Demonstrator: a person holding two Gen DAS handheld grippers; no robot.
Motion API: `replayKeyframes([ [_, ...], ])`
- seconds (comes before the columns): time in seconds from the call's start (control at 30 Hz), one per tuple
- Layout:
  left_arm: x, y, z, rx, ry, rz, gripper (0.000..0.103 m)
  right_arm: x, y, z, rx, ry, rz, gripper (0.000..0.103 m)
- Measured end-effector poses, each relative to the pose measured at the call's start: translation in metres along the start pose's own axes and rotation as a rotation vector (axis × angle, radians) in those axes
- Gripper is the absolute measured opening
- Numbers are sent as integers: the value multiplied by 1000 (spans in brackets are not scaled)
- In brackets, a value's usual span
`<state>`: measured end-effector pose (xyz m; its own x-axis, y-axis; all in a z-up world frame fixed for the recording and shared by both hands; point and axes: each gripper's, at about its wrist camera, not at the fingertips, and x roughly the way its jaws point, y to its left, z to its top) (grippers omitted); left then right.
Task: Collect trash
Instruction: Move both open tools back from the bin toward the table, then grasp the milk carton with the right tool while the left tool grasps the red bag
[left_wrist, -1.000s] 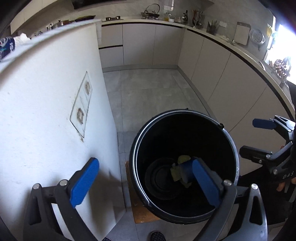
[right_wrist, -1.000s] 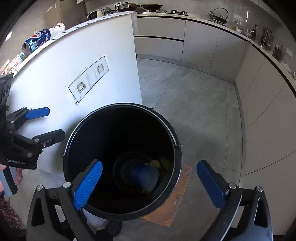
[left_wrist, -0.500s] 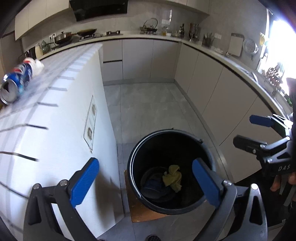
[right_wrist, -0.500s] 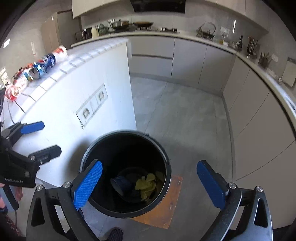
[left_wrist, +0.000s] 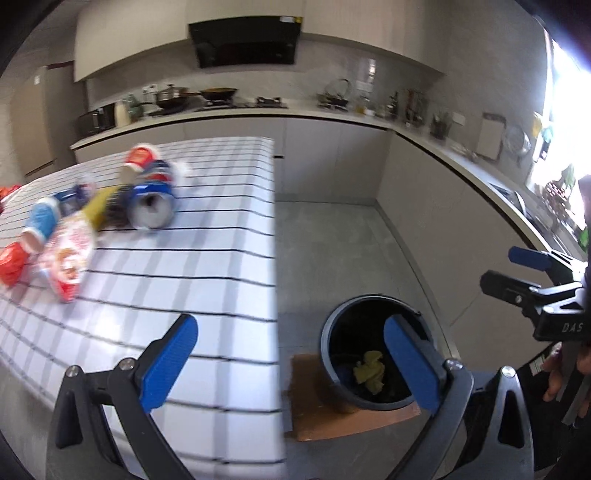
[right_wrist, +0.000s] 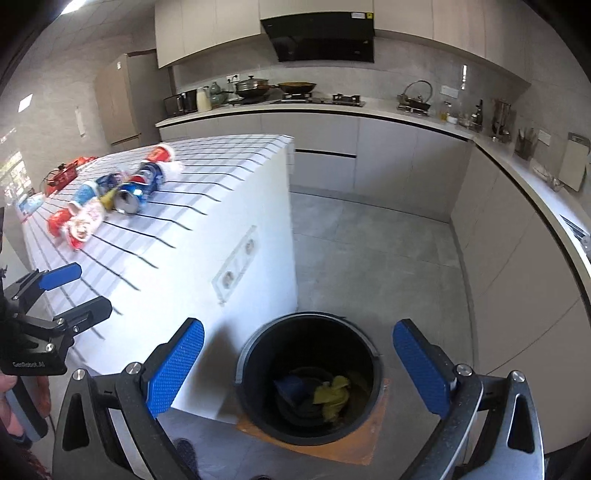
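Right wrist: round black bin (right_wrist: 309, 376) holds crumpled yellow wrapper (right_wrist: 331, 396).

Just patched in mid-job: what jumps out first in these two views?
A heap of crushed cans and red-and-white wrappers lies on the white grid-lined counter. Beside it on the floor stands a black round bin holding a crumpled yellow rag. Both the left gripper and the right gripper are open and empty.

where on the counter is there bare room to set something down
The near half of the tiled counter is bare, from the blue can to its front edge, as is the far right corner. The far left is crowded with cans, cups and wrappers.
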<state>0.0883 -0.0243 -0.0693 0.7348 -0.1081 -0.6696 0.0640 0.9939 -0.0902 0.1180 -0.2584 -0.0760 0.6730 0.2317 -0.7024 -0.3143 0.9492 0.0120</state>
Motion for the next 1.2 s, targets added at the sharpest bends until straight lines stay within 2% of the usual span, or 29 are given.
replayKeyframes([
  [0.17,-22,45,-5,-28,-22,81,102,-7,50,13,-42,0,11,103],
  [0.57,-65,174,-22,-186,-87,219,102,2,164,45,-123,-26,70,103],
  [0.93,-84,246,-35,-237,-103,285,102,21,259,69,-190,-38,136,103],
  [1.2,-79,299,-33,-252,-94,306,102,42,308,88,-159,-38,153,103],
])
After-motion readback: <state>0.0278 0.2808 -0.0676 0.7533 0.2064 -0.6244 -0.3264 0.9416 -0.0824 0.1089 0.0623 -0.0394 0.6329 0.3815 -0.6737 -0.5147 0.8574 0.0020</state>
